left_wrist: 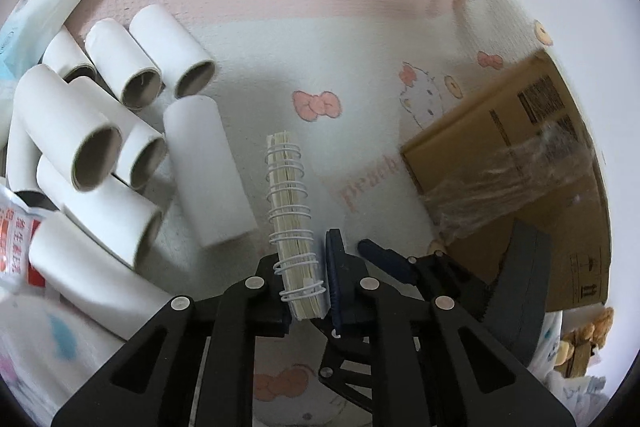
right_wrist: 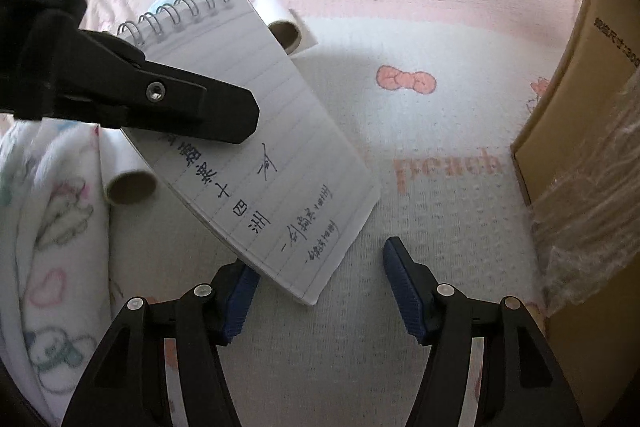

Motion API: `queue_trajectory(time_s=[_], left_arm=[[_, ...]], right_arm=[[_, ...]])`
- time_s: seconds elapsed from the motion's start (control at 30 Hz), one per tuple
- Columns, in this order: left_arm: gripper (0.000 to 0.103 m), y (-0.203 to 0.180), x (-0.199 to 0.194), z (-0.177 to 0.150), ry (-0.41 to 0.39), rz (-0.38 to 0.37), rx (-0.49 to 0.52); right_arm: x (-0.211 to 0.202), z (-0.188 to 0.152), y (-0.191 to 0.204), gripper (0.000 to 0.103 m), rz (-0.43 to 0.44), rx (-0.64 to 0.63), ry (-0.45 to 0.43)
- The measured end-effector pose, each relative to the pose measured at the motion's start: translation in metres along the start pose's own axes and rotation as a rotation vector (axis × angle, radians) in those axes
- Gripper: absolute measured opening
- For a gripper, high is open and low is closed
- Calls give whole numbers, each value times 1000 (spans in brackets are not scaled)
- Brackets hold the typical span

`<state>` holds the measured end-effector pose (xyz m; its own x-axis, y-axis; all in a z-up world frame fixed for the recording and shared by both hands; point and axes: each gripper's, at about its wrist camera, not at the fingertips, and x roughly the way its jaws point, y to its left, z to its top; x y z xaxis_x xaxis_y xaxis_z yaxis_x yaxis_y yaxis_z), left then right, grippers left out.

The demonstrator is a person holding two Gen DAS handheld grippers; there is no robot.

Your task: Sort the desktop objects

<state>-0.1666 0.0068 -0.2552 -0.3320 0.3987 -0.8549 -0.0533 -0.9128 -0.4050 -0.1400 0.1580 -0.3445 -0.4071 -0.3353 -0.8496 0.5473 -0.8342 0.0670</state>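
My left gripper [left_wrist: 306,289] is shut on a small spiral notebook [left_wrist: 294,223], seen edge-on with its white wire binding, held above the pink cat-and-peach mat. In the right wrist view the same notebook [right_wrist: 260,155] shows its lined page with handwriting, gripped by the left gripper's black finger [right_wrist: 160,99]. My right gripper [right_wrist: 320,291] is open and empty, its blue pads just below the notebook's lower corner. Several white cardboard tubes [left_wrist: 120,131] lie piled at the left.
A brown cardboard box [left_wrist: 532,179] with clear tape stands at the right, also in the right wrist view [right_wrist: 592,147]. A tissue pack [left_wrist: 48,3] and a printed pouch [left_wrist: 16,239] lie left of the tubes. A patterned white cloth [right_wrist: 52,235] lies at the left.
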Motion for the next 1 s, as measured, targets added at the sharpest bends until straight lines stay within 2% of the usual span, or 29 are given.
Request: queue_trajectory(time_s=[0.07,0.13,0.17,0.2,0.33,0.43,0.53,0.57,0.73,0.93,0.97,1.0], left_arm=[[23,5,0,5,-8,35,-4],[35,11,-2,11,-23,106,-14],[46,15,-4,13,-22,139,-17],[51,19,-6,16,-25,160,-24],[51,36,-16,20,-49,127,-72],[51,42,-14,24,-36,135,-85],[51,42,-15,30,-27,157,-72],[51,41,-16,32,-32,156,-62],[51,36,-17,50,-31,148,-22],[51,41,-3,66,20,79,-23],[50,42,0,66,27,67,-28],[43,43,2,66,31,72,-30]], right_arm=[[3,4,-2,61,4,2,-1],[5,8,-5,61,13,8,-2],[6,10,-8,61,20,14,-2],[8,13,-11,61,25,23,-3],[10,16,-17,61,41,18,-1],[11,16,-17,61,35,-16,-3],[12,20,-10,61,31,-45,-3],[7,11,-5,61,31,-53,-1],[10,25,1,61,25,-53,21],[8,26,-4,61,26,14,37],[8,26,-4,61,28,23,37],[8,26,-4,60,27,25,36]])
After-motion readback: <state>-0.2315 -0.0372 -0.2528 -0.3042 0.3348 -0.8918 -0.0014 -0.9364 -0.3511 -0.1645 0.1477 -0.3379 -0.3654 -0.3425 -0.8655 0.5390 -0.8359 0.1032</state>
